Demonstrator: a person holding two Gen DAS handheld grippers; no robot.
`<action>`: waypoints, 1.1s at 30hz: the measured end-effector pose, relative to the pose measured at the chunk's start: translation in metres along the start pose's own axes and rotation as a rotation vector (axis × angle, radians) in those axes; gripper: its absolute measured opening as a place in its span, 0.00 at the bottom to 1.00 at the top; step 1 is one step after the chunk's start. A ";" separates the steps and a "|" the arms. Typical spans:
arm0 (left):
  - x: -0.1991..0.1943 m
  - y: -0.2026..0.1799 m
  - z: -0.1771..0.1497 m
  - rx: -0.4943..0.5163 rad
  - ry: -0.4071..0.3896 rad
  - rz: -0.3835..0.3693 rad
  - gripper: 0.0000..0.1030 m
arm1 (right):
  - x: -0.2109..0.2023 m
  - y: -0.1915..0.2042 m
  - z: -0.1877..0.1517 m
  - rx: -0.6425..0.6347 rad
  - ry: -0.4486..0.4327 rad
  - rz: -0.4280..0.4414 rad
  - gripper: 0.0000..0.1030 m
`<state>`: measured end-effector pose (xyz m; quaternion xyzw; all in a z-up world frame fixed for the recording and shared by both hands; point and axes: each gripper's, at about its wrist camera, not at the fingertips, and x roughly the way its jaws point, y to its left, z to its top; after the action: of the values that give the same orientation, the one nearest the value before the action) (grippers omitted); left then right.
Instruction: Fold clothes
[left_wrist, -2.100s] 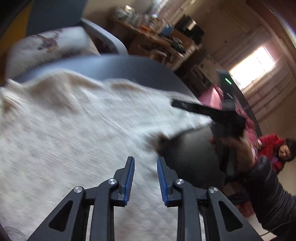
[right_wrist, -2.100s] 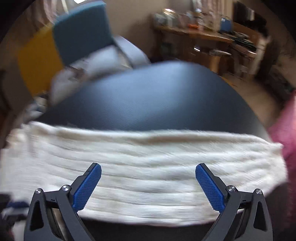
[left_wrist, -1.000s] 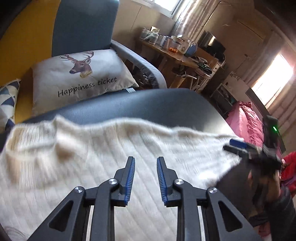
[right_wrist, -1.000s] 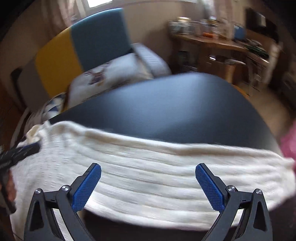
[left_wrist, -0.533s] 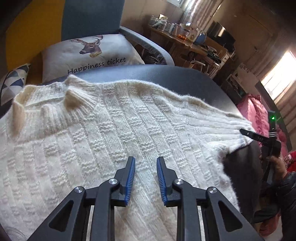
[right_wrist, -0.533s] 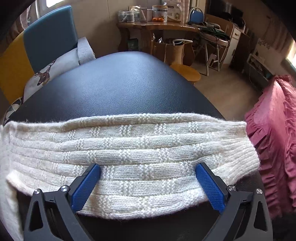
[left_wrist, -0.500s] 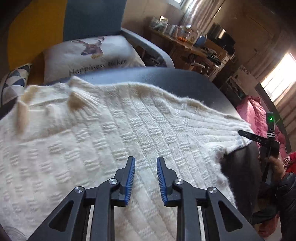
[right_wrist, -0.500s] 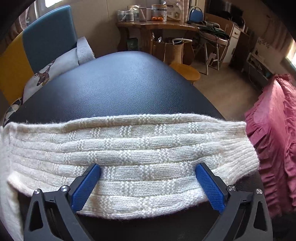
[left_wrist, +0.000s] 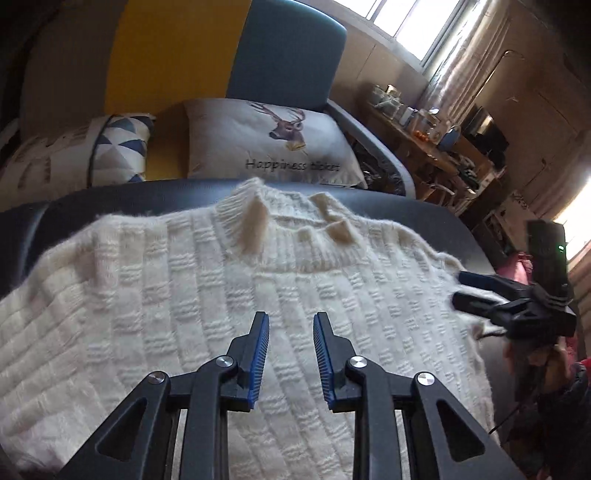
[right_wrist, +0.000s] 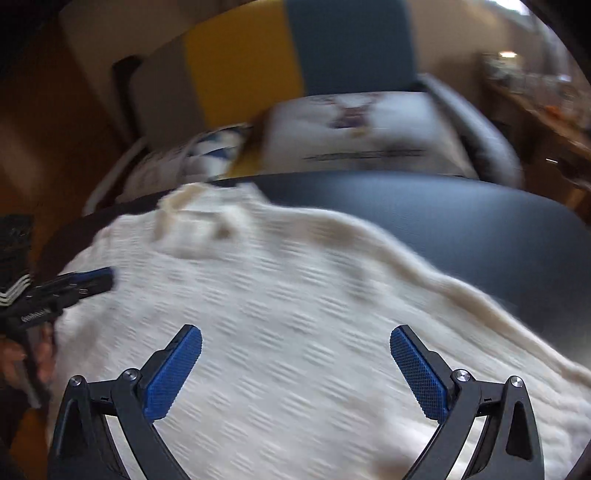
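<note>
A cream knitted sweater (left_wrist: 229, 295) lies spread on a dark round table (left_wrist: 110, 199), its ribbed collar at the far side. My left gripper (left_wrist: 290, 328) hovers over the middle of the sweater, jaws a narrow gap apart and empty. My right gripper (right_wrist: 295, 350) is wide open above the sweater (right_wrist: 295, 314) and empty; that view is blurred. It also shows at the sweater's right edge in the left wrist view (left_wrist: 480, 291). The left gripper shows at the left in the right wrist view (right_wrist: 74, 284).
A sofa with a deer cushion (left_wrist: 269, 144) and a triangle-pattern cushion (left_wrist: 118, 147) stands behind the table. A cluttered wooden desk (left_wrist: 436, 147) is at the back right. Pink bedding (left_wrist: 517, 262) lies beyond the table's right edge.
Both grippers have swung round toward the collar end of the sweater. The right gripper moved from the hem to the sweater's side. Both stayed empty.
</note>
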<state>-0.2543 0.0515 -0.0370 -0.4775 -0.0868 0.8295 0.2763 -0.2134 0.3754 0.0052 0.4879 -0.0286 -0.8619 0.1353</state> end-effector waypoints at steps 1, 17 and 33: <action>0.003 -0.005 0.006 0.013 0.008 -0.036 0.24 | 0.009 0.012 0.006 -0.024 0.009 0.018 1.00; 0.123 -0.001 0.099 -0.098 0.237 -0.288 0.29 | 0.058 0.046 0.017 -0.126 0.011 0.162 1.00; 0.131 -0.045 0.109 0.112 0.187 -0.271 0.02 | 0.055 0.044 0.008 -0.107 -0.059 0.211 1.00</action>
<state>-0.3809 0.1731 -0.0588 -0.5204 -0.0780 0.7402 0.4185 -0.2378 0.3182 -0.0291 0.4488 -0.0376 -0.8571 0.2502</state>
